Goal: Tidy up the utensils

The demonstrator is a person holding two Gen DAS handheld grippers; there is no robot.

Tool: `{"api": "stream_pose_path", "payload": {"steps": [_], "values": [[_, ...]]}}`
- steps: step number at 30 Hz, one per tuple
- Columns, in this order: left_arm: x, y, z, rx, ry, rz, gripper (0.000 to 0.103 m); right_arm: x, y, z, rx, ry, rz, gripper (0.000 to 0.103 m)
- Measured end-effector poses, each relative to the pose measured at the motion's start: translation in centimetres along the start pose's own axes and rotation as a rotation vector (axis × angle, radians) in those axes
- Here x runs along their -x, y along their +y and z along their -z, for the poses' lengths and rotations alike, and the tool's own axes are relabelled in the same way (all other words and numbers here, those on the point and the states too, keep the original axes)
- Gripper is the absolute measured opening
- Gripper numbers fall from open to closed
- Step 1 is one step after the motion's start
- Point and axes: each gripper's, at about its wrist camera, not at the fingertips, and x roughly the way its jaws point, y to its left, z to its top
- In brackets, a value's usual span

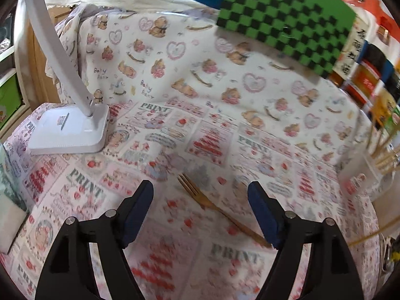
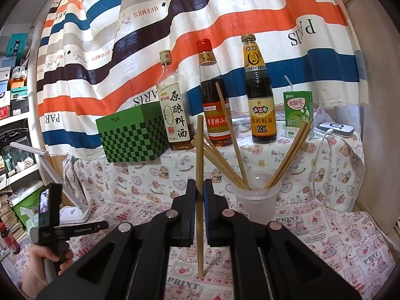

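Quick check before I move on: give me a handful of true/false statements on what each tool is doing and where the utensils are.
1. The right tool is clamped on a single chopstick. True.
2. The left tool grips the wooden fork. False: its jaws stand open, and the fork lies on the cloth between them.
3. The plastic cup holds several chopsticks. True.
4. The green checkered box stands right of the bottles. False: it stands left of them.
5. The held chopstick is horizontal. False: it is nearly upright.

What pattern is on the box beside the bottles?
Green and black checks on the box; clearest in the right wrist view.
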Motion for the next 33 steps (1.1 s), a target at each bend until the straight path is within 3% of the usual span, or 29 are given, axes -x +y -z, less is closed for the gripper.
{"api": "stream_pose_path", "payload": {"steps": [3,5,11,14,18,22,24,25,26,27,33], "values": [[-1.4,0.8,-0.5,0.029,0.035,0.019,0.055,0.0,0.0,0.0,-0.001,0.005,-0.002,0.005],[-2.2,1.6,-0.1,0.082,0.087,0.073,0.028,-0.1,0.0,0.0,-0.003,0.006,-0.004,0.005],[-2.8,2.6,-0.1,0.119,0.081,0.109,0.010,0.0,0.0,0.1,-0.008,0.007,-0.010,0.005],[-3.1,3.0,-0.4,0.139,0.093,0.149,0.009,-0.1,0.0,0.1,-0.008,0.012,-0.014,0.005],[-3.8,2.9,-1.2,0.160,0.082,0.150,0.013,-0.3,0.1,0.2,-0.005,0.019,-0.011,0.005],[-4.1,1.5,-1.7,0.090,0.071,0.126,0.031,-0.4,-0.1,0.2,-0.008,0.020,-0.006,0.005],[-4.2,0.6,-1.6,0.042,0.068,0.087,0.031,-0.5,-0.2,0.2,-0.013,0.021,-0.006,0.005],[-4.2,0.2,-1.6,0.020,0.070,0.063,0.025,-0.5,-0.3,0.2,-0.014,0.022,-0.004,0.005],[-4.3,0.1,-1.6,0.015,0.077,0.053,0.010,-0.5,-0.4,0.1,-0.016,0.023,-0.004,0.005],[-4.5,0.3,-1.6,0.022,0.088,0.073,0.006,-0.5,-0.4,0.1,-0.019,0.024,-0.004,0.005],[-3.4,1.2,-1.9,0.072,0.071,0.188,0.002,-0.5,-0.5,0.1,-0.016,0.023,-0.003,0.005]]}}
